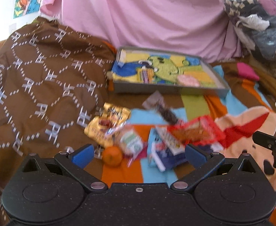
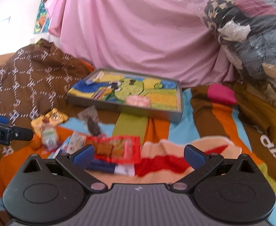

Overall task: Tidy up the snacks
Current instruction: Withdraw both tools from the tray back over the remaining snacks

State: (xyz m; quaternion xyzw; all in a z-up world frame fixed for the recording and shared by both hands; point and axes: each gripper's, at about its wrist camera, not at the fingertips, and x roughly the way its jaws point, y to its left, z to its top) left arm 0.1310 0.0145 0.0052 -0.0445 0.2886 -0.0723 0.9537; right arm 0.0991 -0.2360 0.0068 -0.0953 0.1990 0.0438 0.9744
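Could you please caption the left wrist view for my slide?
Open left hand-held gripper above scattered snacks and an orange.

A tray (image 1: 203,92) lay in the middle of the left wrist frame on a striped blanket (image 1: 194,103), with a draped sheet (image 1: 138,15) behind it and a patterned quilt (image 1: 34,75) filling the left side. Inside the tray sat a few packets (image 1: 145,74). Below the tray, toward the lower middle, snack packets were scattered: a pouch (image 1: 107,124) at left, a dark wrapper (image 1: 162,109) above centre, a biscuit pack (image 1: 194,131) at right, a box (image 1: 166,150) beneath it. A mandarin (image 1: 112,155) lay lowest, beside a small carton (image 1: 131,144). Bundled bedding (image 1: 260,18) was stacked at the upper right.
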